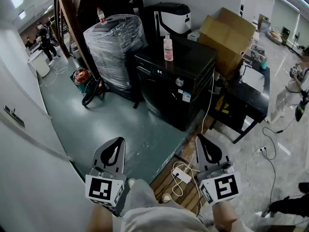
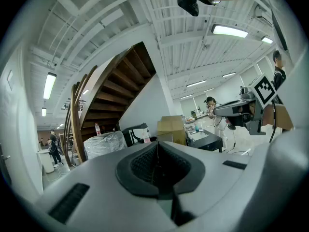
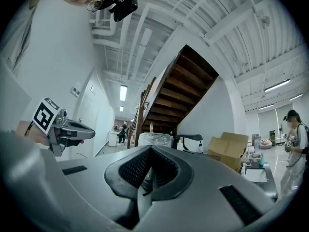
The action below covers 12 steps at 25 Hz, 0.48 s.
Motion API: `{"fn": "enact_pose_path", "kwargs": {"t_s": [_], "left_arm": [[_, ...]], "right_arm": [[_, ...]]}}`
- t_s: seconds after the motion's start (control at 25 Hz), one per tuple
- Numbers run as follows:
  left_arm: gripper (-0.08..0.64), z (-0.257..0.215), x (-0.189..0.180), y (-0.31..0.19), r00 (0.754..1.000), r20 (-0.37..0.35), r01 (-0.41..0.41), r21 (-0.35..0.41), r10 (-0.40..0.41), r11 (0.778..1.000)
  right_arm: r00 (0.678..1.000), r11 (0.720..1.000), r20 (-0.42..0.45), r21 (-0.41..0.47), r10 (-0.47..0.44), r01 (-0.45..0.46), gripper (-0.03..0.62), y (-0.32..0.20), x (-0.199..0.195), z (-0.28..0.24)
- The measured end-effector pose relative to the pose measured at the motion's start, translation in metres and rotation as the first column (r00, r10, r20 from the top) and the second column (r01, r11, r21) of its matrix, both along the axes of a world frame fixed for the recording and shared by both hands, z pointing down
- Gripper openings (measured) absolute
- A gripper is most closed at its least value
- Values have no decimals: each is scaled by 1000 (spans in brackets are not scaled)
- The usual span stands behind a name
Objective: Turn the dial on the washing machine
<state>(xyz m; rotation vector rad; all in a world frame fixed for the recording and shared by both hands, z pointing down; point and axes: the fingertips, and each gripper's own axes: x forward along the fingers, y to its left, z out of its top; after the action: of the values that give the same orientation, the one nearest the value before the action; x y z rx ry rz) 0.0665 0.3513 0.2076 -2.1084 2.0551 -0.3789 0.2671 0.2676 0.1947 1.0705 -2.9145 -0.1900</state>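
Well, dial: on the front of the black washer, near its top, well apart from the person.
Left gripper: pinched shut, nothing in it, held low by the legs.
Right gripper: shut tight too, and bare.
Why: I think the washer is too far to reach, so both tools just wait.
Dial faces: straight out from the front, level with the floor; its mark is too small to see.

Large, open industrial hall used for storage and testing: wooden staircase, shrink-wrapped appliance, black washing machine, cardboard box, ceiling strip light.
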Motion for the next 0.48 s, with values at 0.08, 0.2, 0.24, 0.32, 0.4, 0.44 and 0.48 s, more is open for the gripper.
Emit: {"fn": "enact_pose_path", "kwargs": {"t_s": [0.08, 0.2, 0.24, 0.32, 0.4, 0.44, 0.48], "left_arm": [[20, 0, 1, 1, 1000, 6, 2, -5, -2, 1000], [20, 4, -1, 2, 1000, 9, 7, -14, -7, 1000], [20, 5, -2, 2, 1000, 8, 11, -18, -11, 1000], [20, 7, -6, 1, 1000, 6, 18, -25, -18, 1000], [20, 8, -10, -3, 1000, 6, 20, -28, -20, 999], [20, 9, -12, -6, 1000, 5, 20, -30, -20, 999], [20, 11, -14, -9, 1000, 4, 20, -33, -20, 999]], "right_arm": [[1000, 1000, 3, -4, 5, -5, 23, -2, 1, 2], [1000, 1000, 5, -18, 5, -5, 23, -5, -2, 6], [1000, 1000, 4, -22, 6, -6, 23, -6, -3, 8], [1000, 1000, 2, -27, 8, -8, 23, -9, -6, 10], [1000, 999, 0, -32, 11, -11, 23, -14, -10, 12], [1000, 999, -3, -36, 14, -14, 23, -17, -12, 14], [1000, 999, -8, -41, 16, -16, 23, -20, -14, 18]]}}
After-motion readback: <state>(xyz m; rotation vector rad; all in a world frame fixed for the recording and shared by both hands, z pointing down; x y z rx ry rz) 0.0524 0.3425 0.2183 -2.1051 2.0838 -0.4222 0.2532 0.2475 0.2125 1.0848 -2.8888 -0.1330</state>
